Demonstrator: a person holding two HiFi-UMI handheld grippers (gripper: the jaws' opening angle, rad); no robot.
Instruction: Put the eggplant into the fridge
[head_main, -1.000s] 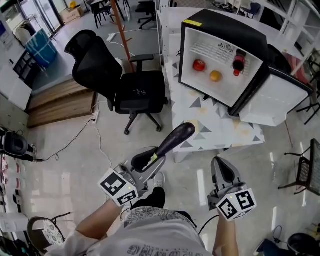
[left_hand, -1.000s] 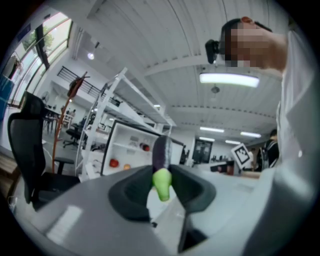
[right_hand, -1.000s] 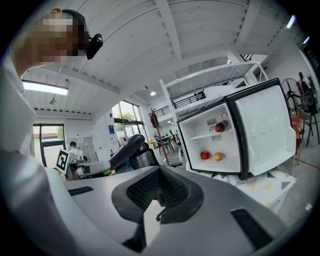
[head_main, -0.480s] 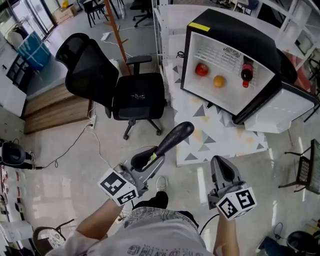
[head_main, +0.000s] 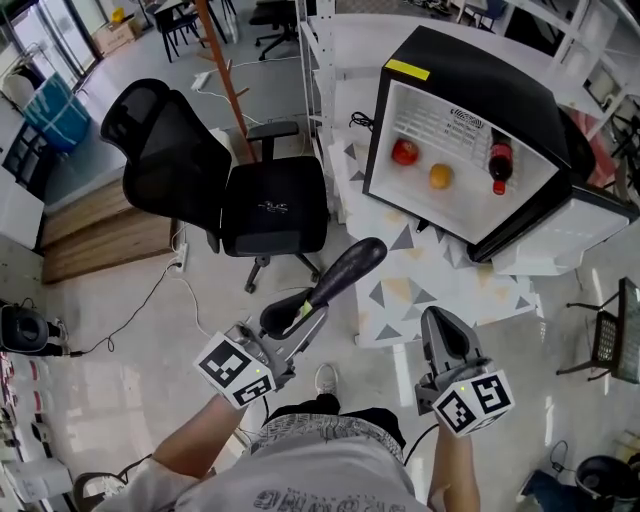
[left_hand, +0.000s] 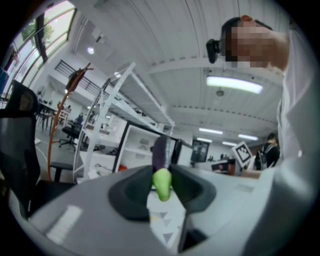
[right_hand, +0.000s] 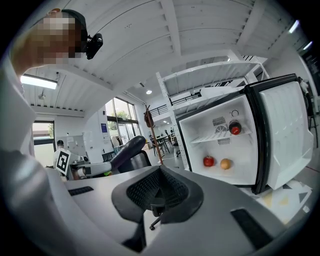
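Note:
A long dark purple eggplant (head_main: 345, 272) sticks out forward from my left gripper (head_main: 290, 316), whose jaws are shut on its stem end. In the left gripper view the green stem (left_hand: 162, 183) sits pinched between the pads, and the purple body (left_hand: 160, 152) rises beyond it. The black fridge (head_main: 480, 65) stands ahead on a low patterned table, its door (head_main: 575, 225) swung open to the right. My right gripper (head_main: 446, 342) hangs to the right of the eggplant, shut with nothing in it. The right gripper view also shows the eggplant (right_hand: 127, 149) and the fridge (right_hand: 242, 150).
Inside the fridge lie a red fruit (head_main: 404, 152), an orange fruit (head_main: 441, 176) and a dark bottle (head_main: 500, 160). A black office chair (head_main: 235, 195) stands on the floor left of the fridge. White shelving (head_main: 320, 60) rises behind them.
Both grippers have advanced over the floor toward the fridge, which now looks closer. The eggplant stays gripped in the left gripper, and the right stays shut.

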